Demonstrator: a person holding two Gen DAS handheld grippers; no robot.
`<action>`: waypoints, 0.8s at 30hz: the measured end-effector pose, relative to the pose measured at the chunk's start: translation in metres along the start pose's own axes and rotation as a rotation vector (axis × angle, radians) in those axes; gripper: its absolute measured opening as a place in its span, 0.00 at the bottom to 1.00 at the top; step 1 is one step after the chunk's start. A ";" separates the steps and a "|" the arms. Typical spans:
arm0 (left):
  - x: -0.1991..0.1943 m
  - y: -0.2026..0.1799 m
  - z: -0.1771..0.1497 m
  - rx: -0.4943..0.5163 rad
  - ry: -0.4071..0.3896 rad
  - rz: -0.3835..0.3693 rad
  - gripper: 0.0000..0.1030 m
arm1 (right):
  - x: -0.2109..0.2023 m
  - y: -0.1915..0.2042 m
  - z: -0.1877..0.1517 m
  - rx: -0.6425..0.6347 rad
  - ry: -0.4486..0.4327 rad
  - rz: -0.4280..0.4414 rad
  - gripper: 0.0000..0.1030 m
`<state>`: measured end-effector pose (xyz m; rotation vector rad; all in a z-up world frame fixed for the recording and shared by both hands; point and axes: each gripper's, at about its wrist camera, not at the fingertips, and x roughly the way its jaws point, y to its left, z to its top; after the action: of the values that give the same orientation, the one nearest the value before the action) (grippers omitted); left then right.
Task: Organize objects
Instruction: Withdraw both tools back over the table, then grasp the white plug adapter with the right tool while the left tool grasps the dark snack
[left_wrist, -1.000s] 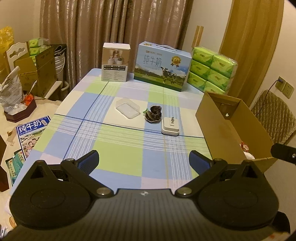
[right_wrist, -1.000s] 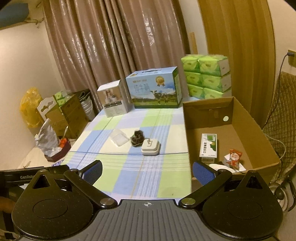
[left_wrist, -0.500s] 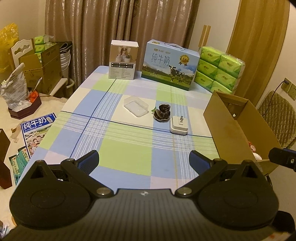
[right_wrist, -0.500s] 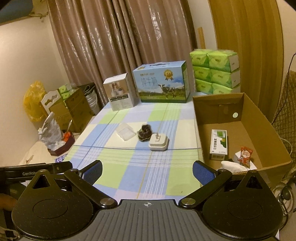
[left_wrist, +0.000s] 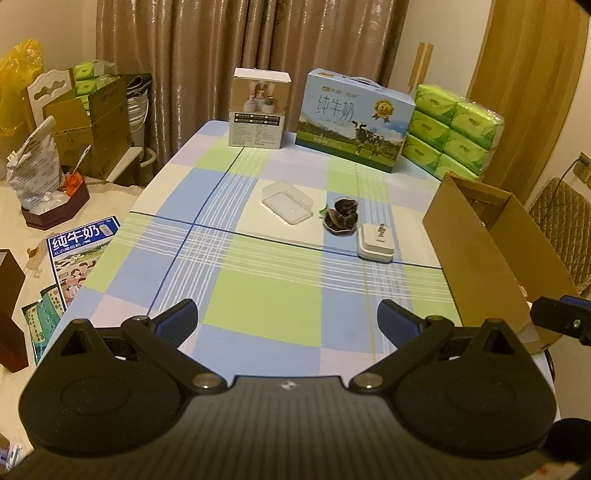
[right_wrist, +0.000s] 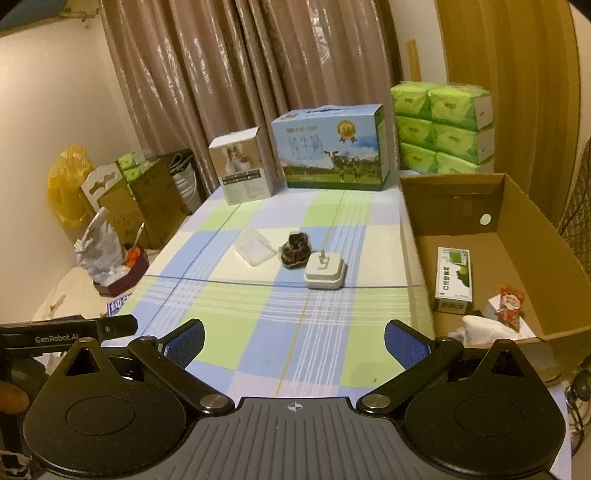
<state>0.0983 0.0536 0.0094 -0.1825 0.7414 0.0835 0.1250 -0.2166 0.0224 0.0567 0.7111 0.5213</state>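
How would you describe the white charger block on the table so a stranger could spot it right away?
On the checked tablecloth, three small things sit in a row near the middle. The white charger block is the one closest to the open cardboard box, beside a dark scrunchie. It alone is opaque white, with a small plug standing on top.

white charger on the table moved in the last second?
No. The white charger sits beside the dark scrunchie on the same dark cloth line; only the cameras shifted.

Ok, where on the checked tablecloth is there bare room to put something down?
The near half of the checked tablecloth is bare, from the white square dock toward the cameras. A free band also runs behind the clear plastic tray, before the blue milk carton. The centre is crowded: tray, dark scrunchie and dock sit close together.
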 end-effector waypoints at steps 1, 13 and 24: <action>0.002 0.002 0.000 0.001 -0.006 0.002 0.99 | 0.005 0.001 0.000 -0.003 0.003 0.000 0.98; 0.069 0.018 0.014 0.024 -0.042 0.028 0.99 | 0.094 -0.001 0.004 -0.031 0.019 -0.022 0.98; 0.160 0.015 0.034 0.086 -0.011 0.029 0.99 | 0.182 -0.022 0.017 -0.018 0.021 -0.067 0.98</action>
<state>0.2363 0.0771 -0.0762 -0.0894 0.7356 0.0802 0.2609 -0.1469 -0.0802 0.0105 0.7268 0.4643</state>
